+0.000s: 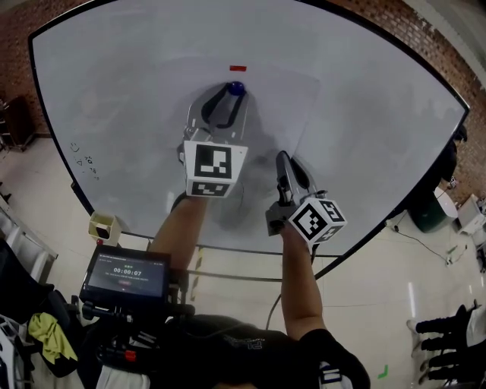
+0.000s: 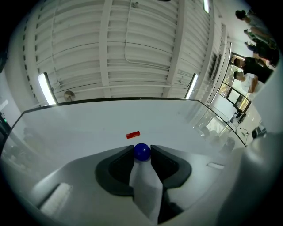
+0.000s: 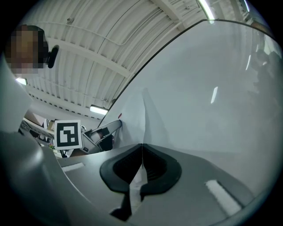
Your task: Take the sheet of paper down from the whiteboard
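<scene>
the left gripper (image 1: 234,93) had its jaws pinched on the blue magnet (image 2: 142,152) pinning the sheet of paper (image 1: 292,114) to the whiteboard (image 1: 114,91). the right gripper (image 3: 142,148) was closed tight on a paper fold lower down. best to pull the magnet straight off and hold the fold firmly.

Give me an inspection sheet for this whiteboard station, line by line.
Surface: whiteboard, mostly bare; small pen marks near its left edge.
Job's things: sheet of paper on the board, pinned at its top by a blue magnet.
Clutter: small red strip just above the magnet.
Grippers: left tool closed on the blue magnet; right tool shut on a pinched fold of the paper, lower down.
Cables: one cable across the floor at right.
Surroundings: brick wall behind the board; screen below the person's arms.
</scene>
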Demonstrator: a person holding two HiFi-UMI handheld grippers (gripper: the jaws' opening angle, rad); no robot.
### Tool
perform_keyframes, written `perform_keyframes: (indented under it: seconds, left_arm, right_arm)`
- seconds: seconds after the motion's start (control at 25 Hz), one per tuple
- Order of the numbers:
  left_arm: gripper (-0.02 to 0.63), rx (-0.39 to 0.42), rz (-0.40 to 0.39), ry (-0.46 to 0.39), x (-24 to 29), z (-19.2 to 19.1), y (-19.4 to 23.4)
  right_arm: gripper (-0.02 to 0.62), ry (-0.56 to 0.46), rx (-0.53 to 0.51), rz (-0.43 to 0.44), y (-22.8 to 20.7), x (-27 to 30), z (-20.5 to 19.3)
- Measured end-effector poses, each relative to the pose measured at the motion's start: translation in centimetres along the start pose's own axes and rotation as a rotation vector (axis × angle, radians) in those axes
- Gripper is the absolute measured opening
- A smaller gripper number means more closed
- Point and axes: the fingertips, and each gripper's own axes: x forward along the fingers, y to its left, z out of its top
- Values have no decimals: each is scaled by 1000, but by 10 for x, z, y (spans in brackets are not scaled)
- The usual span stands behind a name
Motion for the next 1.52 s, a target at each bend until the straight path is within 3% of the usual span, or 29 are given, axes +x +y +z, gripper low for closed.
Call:
perform_keyframes:
  seconds: [0.4, 0.52, 0.72, 1.12, 1.24, 1.52]
  left_arm:
    - [120, -88, -22, 12, -10, -14, -8]
    - [120, -111, -22, 32, -21, -22, -12]
    - [120, -162, -36, 93, -73, -60, 17]
    - [120, -257, -150, 208, -146, -107, 12]
    - [121, -318, -161, 241, -172, -124, 14]
    - [121, -408, -293, 261, -247, -125, -7]
  right_arm:
    - [13, -64, 26, -23, -3, -24, 6]
    - [14, -56, -4, -91, -15, -44, 3]
    - [14, 0, -62, -198, 2, -62, -42]
    - [14, 157, -199, -412, 19, -123, -99]
    - [14, 194, -205, -488, 25, -150, -115]
    - [14, 253, -302, -603, 84, -195, -139]
